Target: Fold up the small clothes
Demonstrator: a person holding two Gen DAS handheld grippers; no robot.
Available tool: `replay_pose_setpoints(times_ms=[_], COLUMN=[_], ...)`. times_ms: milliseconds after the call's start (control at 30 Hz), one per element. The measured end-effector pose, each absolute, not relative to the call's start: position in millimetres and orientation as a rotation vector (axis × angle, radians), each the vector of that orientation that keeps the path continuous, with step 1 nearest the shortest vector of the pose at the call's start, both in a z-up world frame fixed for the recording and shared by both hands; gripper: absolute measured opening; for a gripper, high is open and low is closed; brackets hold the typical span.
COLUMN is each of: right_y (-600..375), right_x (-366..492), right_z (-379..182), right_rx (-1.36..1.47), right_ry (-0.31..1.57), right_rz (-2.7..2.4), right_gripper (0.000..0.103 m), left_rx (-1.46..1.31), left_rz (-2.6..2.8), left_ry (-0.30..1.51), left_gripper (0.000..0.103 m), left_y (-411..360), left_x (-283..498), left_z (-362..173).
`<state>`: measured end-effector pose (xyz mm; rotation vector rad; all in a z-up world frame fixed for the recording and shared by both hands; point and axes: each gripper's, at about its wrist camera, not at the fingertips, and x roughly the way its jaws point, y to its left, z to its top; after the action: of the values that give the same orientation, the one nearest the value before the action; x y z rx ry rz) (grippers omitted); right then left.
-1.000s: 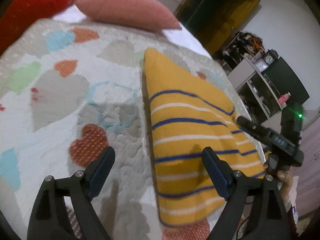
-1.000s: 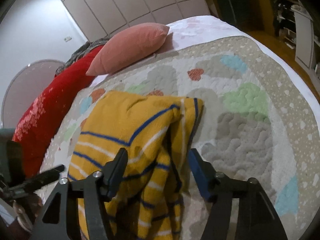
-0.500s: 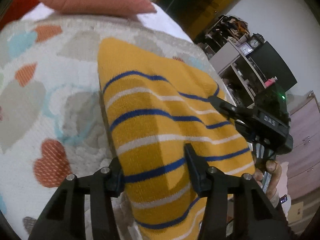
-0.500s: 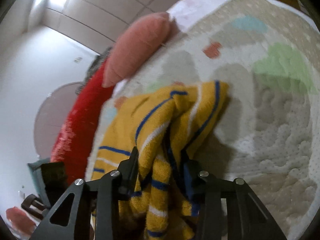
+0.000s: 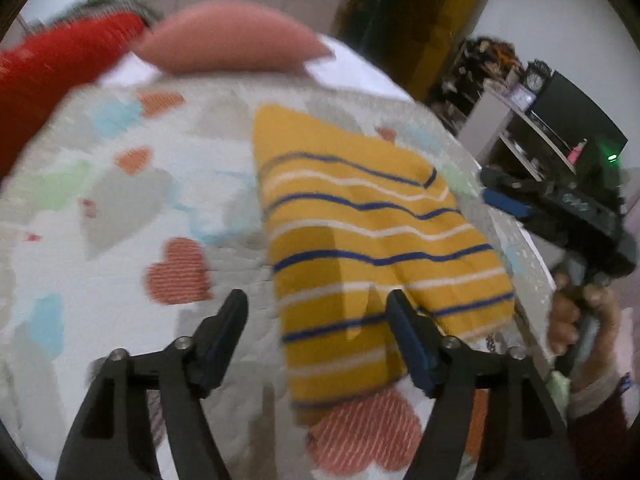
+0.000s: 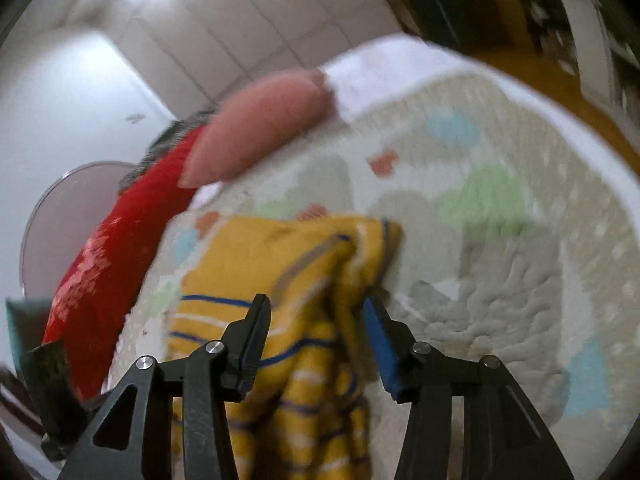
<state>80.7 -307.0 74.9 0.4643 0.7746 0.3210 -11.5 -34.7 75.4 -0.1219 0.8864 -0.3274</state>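
Note:
A small yellow garment (image 5: 360,236) with blue and white stripes lies folded on the heart-patterned quilt (image 5: 120,248). My left gripper (image 5: 316,320) is open above the garment's near left edge, holding nothing. My right gripper (image 6: 316,320) is open, with the bunched near end of the garment (image 6: 304,280) lying between its jaws. The right gripper also shows in the left wrist view (image 5: 504,200) at the garment's right edge. Both views are blurred by motion.
A pink pillow (image 5: 236,40) and a red blanket (image 5: 52,60) lie at the far end of the bed. Shelves and a dark cabinet (image 5: 560,120) stand beyond the bed's right edge. A round mirror (image 6: 68,216) stands beside the bed.
Both grippers were shut on the garment half a second ago and have opened, letting it go. The garment now lies flatter on the quilt, and both grippers have drawn back.

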Motion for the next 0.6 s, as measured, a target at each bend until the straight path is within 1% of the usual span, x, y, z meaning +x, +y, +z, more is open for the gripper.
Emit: replay_pose_setpoints(times_ms=[67,167,233,267,300,433,467,600], right_y=[-298.7,-272.7,-255.1,-247.8,-242.9,-257.7,-267.4,-289.3], right_x=[60.9,34.0,26.2,24.8,26.1,31.7,26.7,-6.4], right_z=[94.0,106.5,99.7,92.8,82.5,45.7,41.5,45.3], right_rx=[0.437,0.419,0.412,0.402,0.39,0.392,0.397,0.488], right_ry=[0.727,0.692,0.718,0.739,0.767,0.841,0.84,0.768], right_rz=[0.372,0.501,0.581,0.591,0.566,0.33,0.25,0.242], right_gripper=[0.053,0.053,0.053,0.053,0.053,0.05,0.053,0.053], left_rx=[-0.104,-0.087,-0.078,-0.07,-0.055,-0.003,-0.006,-0.057], left_rz=[-0.263,-0.147,-0.094,-0.064,-0.035,0.008,0.006,0.034], left_ry=[0.814,0.709,0.639,0.591,0.542,0.469,0.457,0.433], left_gripper=[0.077,0.084,0.091,0.098,0.103,0.103,0.103,0.103], left_y=[-25.5,-15.4,-11.4,-9.5,-8.4,-8.1,-6.5,-4.0], left_x=[-30.2,-61.0,-78.5,-88.2,-99.6,-130.0,-137.1,-152.2], left_z=[85.9,102.2,112.4,118.9,125.7,144.7,147.8,147.2])
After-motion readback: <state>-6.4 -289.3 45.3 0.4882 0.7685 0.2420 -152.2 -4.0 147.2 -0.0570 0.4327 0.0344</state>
